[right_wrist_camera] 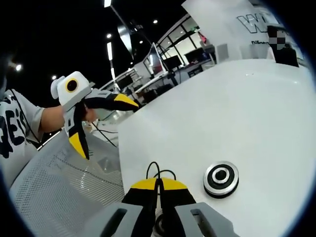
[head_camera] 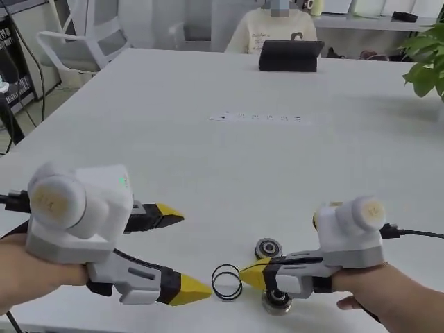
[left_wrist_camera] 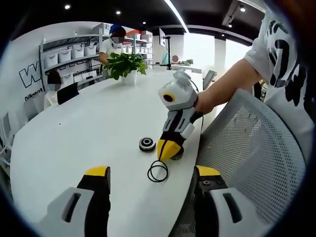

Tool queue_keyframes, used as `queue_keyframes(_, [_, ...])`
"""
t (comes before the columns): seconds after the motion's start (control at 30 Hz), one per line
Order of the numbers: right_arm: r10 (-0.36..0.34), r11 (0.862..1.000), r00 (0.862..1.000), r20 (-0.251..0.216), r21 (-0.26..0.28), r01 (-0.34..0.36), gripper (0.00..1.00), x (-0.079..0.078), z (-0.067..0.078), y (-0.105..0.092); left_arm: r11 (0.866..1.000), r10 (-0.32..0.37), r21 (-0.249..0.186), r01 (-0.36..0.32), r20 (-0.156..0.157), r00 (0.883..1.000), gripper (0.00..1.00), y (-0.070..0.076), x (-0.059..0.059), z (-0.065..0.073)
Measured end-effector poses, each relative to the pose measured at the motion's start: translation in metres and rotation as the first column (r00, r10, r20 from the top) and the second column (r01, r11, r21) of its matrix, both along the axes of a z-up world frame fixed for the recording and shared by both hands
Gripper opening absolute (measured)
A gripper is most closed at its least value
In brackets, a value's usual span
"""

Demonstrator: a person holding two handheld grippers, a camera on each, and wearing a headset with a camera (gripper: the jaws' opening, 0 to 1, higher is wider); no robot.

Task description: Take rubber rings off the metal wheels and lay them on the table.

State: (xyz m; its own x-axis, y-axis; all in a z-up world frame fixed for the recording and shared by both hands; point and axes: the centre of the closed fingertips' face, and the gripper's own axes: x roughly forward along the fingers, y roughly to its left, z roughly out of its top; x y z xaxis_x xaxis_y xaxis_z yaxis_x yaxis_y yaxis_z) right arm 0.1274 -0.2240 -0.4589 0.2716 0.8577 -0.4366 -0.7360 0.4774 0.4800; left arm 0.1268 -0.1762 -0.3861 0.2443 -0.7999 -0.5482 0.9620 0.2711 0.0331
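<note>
The right claw (head_camera: 251, 274) has its jaws closed, tips against the loose rubber rings (head_camera: 225, 282) lying flat on the table (head_camera: 229, 159). Whether the tips pinch a ring edge is not clear. The left claw (head_camera: 182, 250) hovers with jaws spread wide, empty, just beside the rings.

Two wheels are present: one (head_camera: 268, 248) stands free beyond the rings, the other (head_camera: 277, 302) sits beneath the right claw, close to the table's near edge.

Hazards:
- Lifting the right claw while a ring is caught in the tips drags the rings across the table – possibly off the edge.
- A sideways nudge sends the near wheel over the edge (it is round and unrestrained).
- A one-claw pull on the far wheel's dark band – probably its ring – likely slides the wheel; brace it with the other claw.
</note>
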Motion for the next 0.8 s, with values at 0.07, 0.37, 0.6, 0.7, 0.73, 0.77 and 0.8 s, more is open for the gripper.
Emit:
queue_keyframes(0.07, [0.003,1.000,1.000,-0.001,-0.008,-0.003,0.00,0.0001,-0.0014,-0.0005,1.000,-0.001,0.001,0.001,-0.001,1.000,0.66,-0.0001,-0.0002,-0.0001])
queue_keyframes(0.37, [0.005,1.000,1.000,-0.005,-0.022,-0.006,0.00,0.0007,-0.0038,-0.0002,1.000,-0.002,0.003,0.002,-0.007,1.000,0.66,-0.0005,0.0008,-0.0017])
queue_keyframes(0.6, [0.009,0.999,1.000,-0.008,-0.038,-0.009,0.00,0.0001,-0.0068,-0.0004,1.000,-0.001,0.009,0.001,-0.010,1.000,0.66,0.0004,0.0015,-0.0033])
queue_keyframes(0.7, [0.009,0.999,1.000,-0.014,-0.041,-0.009,0.00,-0.0001,-0.0078,-0.0006,1.000,0.000,0.011,0.000,-0.013,1.000,0.66,0.0008,0.0016,-0.0040])
queue_keyframes(0.73, [0.008,0.999,1.000,-0.011,-0.038,-0.009,0.00,0.0003,-0.0073,-0.0003,1.000,-0.001,0.013,0.001,-0.014,1.000,0.66,0.0011,0.0015,-0.0043])
queue_keyframes(0.77, [0.007,0.999,1.000,-0.013,-0.037,-0.008,0.00,0.0004,-0.0073,-0.0002,1.000,0.000,0.014,0.000,-0.014,1.000,0.66,0.0014,0.0015,-0.0047])
queue_keyframes(0.8, [0.007,0.999,1.000,-0.013,-0.038,-0.007,0.00,0.0006,-0.0075,-0.0003,1.000,0.000,0.015,0.000,-0.014,1.000,0.66,0.0016,0.0015,-0.0049])
